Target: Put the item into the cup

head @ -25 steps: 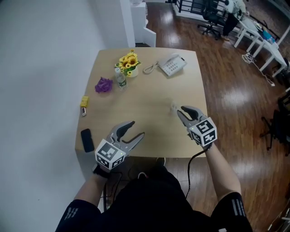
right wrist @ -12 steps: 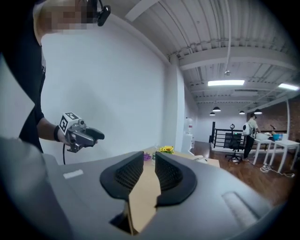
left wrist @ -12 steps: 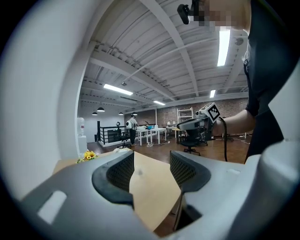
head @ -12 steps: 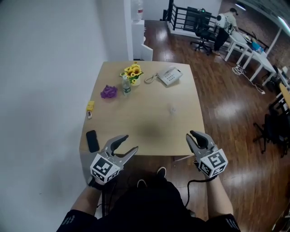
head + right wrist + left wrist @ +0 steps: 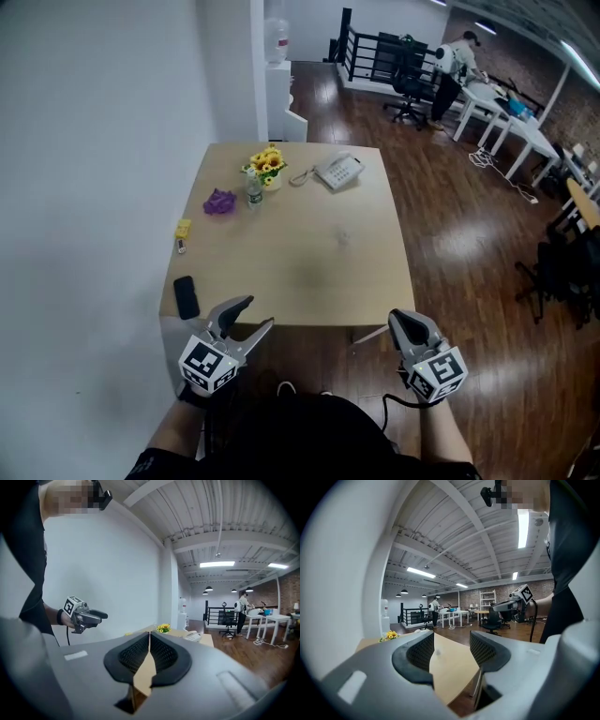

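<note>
A small clear cup-like thing [image 5: 341,236] stands on the tan table [image 5: 281,272], right of its middle. A purple item [image 5: 219,202] and a yellow item [image 5: 183,228] lie toward the table's left side. Both grippers hang in front of the table's near edge, off the tabletop. My left gripper [image 5: 261,312] is open and empty, its pads [image 5: 423,649] wide apart. My right gripper [image 5: 401,319] is closing with nothing between its jaws; in the right gripper view the fingertips [image 5: 149,637] meet.
At the table's far side stand a pot of sunflowers [image 5: 265,164], a small bottle [image 5: 253,192] and a white desk telephone [image 5: 337,172]. A black phone [image 5: 186,296] lies near the front left corner. A white wall runs along the left. A person stands at desks far behind.
The view has backed away from the table. Both grippers have drawn back from above the tabletop to past its near edge. The right jaws have come together.
</note>
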